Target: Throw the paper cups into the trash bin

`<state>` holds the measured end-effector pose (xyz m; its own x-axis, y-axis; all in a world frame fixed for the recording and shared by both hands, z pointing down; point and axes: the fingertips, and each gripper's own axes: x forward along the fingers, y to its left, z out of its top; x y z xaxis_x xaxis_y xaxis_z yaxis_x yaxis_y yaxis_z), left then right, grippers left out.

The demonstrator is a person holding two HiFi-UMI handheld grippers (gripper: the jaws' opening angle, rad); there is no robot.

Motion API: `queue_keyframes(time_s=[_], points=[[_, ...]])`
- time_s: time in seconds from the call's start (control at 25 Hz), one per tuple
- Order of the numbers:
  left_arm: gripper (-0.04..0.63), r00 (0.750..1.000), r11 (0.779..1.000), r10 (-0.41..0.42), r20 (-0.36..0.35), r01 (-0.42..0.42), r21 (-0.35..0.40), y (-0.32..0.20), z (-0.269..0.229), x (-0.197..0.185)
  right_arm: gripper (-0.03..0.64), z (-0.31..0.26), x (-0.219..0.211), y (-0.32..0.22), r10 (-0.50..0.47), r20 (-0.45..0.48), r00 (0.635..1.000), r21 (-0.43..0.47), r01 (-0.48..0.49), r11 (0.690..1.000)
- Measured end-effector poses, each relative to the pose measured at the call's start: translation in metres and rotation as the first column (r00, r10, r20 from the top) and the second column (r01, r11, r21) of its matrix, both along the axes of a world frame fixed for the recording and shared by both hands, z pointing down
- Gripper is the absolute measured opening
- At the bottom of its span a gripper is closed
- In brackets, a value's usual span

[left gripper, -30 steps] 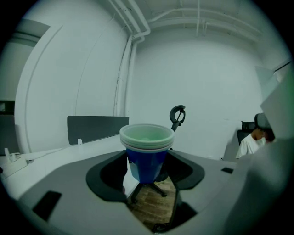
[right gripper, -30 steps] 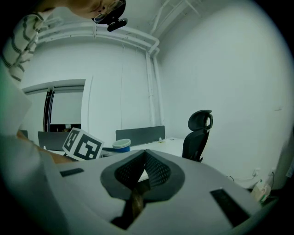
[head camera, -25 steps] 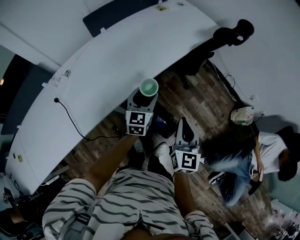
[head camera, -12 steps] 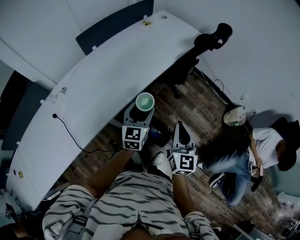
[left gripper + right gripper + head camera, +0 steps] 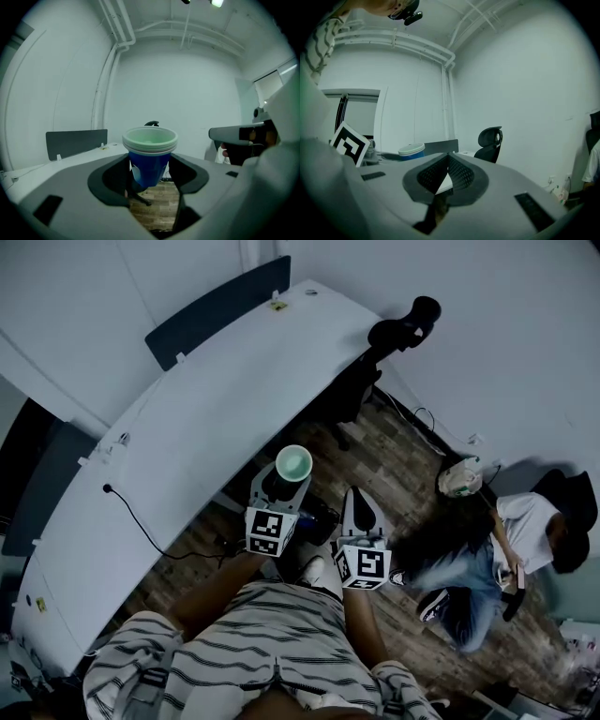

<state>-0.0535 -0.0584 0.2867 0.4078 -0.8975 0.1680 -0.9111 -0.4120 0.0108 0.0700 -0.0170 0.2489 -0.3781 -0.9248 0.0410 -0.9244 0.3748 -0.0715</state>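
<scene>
Left gripper point(image 5: 149, 171) holds paper cups point(image 5: 150, 157) beside the counter point(image 5: 187, 446) edge
Its jaws clamp the blue stack; right gripper point(image 5: 446, 174) is closed, empty.

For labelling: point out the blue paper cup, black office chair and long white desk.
blue paper cup point(image 5: 149, 164): left gripper view, side wall.
black office chair point(image 5: 490, 136): right gripper view, headrest.
long white desk point(image 5: 206, 418): head view, bare top.

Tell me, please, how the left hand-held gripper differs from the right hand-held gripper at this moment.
The left hand-held gripper is shut on blue paper cups, seemingly two nested; the right hand-held gripper has its jaws shut together on nothing. The left one reaches the edge of the white desk, while the right one sits nearer the person, over the wooden floor. Both point forward, away from the person.
</scene>
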Motion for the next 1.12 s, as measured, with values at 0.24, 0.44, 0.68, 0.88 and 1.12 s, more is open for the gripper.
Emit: queue_keyframes(time_s=[0.24,0.44,0.68,0.88,1.12], points=[[0.278,0.997,0.998,0.064,0.034,-0.064,0.001,0.016,-0.002,0.018,0.011,0.001,0.011,0.003,0.022,-0.008,1.0,-0.002,-0.022,1.0],[0.278,0.995,0.995,0.097,0.036,-0.097,0.0,0.025,-0.001,0.032,0.011,0.002,0.02,0.006,0.039,-0.018,0.999,0.004,-0.039,0.999],[0.278,0.987,0.988,0.155,0.035,-0.155,-0.019,0.037,0.008,0.057,0.011,0.009,0.039,0.016,0.078,-0.017,0.997,-0.005,-0.078,0.997],[0.278,0.979,0.979,0.201,0.04,-0.199,-0.052,0.047,0.02,0.074,0.011,0.019,0.055,0.026,0.121,-0.009,0.993,-0.037,-0.121,0.992],[0.278,0.968,0.968,0.246,0.054,-0.242,-0.071,0.05,0.029,0.095,0.011,0.03,0.077,0.031,0.167,0.059,0.984,-0.086,-0.162,0.983]])
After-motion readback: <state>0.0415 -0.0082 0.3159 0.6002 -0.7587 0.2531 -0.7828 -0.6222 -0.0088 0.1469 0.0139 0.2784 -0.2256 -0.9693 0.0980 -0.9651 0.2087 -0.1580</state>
